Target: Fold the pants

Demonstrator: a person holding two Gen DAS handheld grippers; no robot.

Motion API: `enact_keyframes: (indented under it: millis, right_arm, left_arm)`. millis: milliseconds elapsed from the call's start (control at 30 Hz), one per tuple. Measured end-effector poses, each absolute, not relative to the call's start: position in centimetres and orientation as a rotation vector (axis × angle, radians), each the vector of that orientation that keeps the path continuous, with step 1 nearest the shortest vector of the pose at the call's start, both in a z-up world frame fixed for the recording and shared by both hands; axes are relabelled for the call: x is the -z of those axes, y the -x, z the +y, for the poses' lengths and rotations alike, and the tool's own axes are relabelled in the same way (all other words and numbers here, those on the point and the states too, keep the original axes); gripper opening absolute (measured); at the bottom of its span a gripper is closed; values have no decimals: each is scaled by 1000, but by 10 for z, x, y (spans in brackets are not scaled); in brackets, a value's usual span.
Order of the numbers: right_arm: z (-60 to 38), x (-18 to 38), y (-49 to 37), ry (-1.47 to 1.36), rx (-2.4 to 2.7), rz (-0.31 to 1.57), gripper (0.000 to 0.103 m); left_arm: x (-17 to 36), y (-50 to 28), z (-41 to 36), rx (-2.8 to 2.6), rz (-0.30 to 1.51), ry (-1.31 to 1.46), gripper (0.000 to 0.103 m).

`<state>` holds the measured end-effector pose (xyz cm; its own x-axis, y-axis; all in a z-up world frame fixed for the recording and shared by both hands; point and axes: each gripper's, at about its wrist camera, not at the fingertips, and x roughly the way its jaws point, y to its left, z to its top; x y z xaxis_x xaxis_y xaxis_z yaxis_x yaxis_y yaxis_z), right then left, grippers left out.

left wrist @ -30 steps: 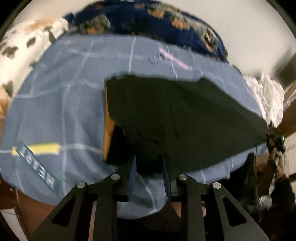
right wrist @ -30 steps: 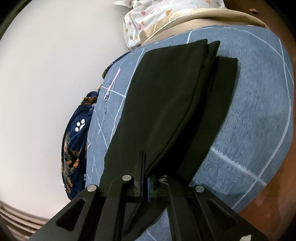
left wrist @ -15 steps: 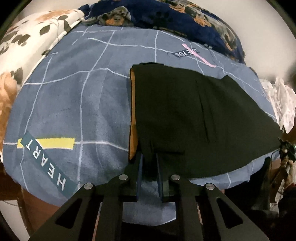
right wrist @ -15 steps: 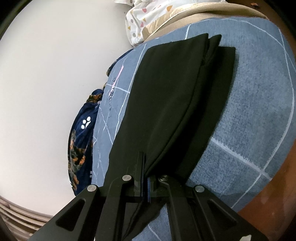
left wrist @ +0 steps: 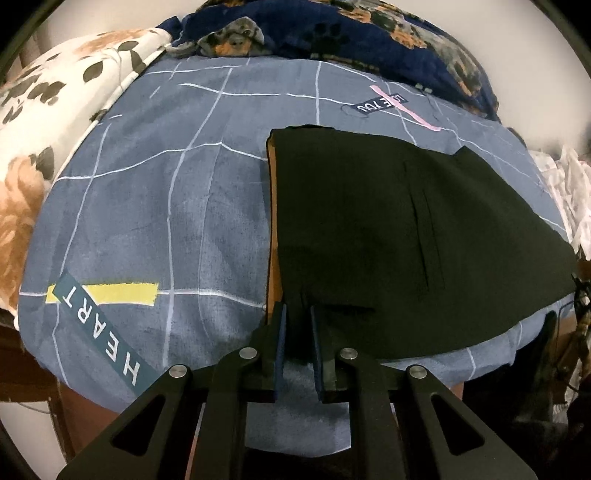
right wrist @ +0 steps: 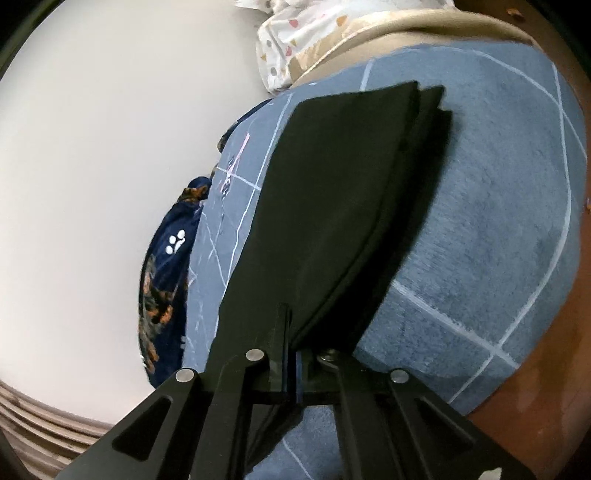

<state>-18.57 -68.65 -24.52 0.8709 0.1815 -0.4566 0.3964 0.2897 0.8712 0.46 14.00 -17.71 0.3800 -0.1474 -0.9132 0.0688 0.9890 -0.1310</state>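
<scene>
Black pants (left wrist: 388,229) lie folded flat on a blue checked bedsheet (left wrist: 166,221), with an orange lining showing along their left edge. My left gripper (left wrist: 298,321) points steeply down at the near left corner and is shut on a pinch of the black cloth. In the right wrist view the pants (right wrist: 332,206) stretch away in stacked layers over the sheet (right wrist: 498,221). My right gripper (right wrist: 295,354) is shut on their near end, with the layers running out from between its pads.
A dark blue dog-print blanket (left wrist: 351,33) is bunched along the far side of the bed. A white floral quilt (left wrist: 55,92) lies at the left. White patterned cloth (right wrist: 295,33) sits beyond the pants. A brown wooden bed edge (right wrist: 546,369) runs at the right.
My left gripper sank towards the bed and its jaws narrowed on the corner. The pants' raised, sagging edge came down and now lies flat. The right gripper kept still.
</scene>
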Motion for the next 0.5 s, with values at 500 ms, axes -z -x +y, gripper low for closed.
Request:
enact_keyframes:
  millis: [500]
  right_arm:
    - [-720,252,210,-1345,216,474,1]
  left_arm:
    - [181,-7,145,158,1176,90,17]
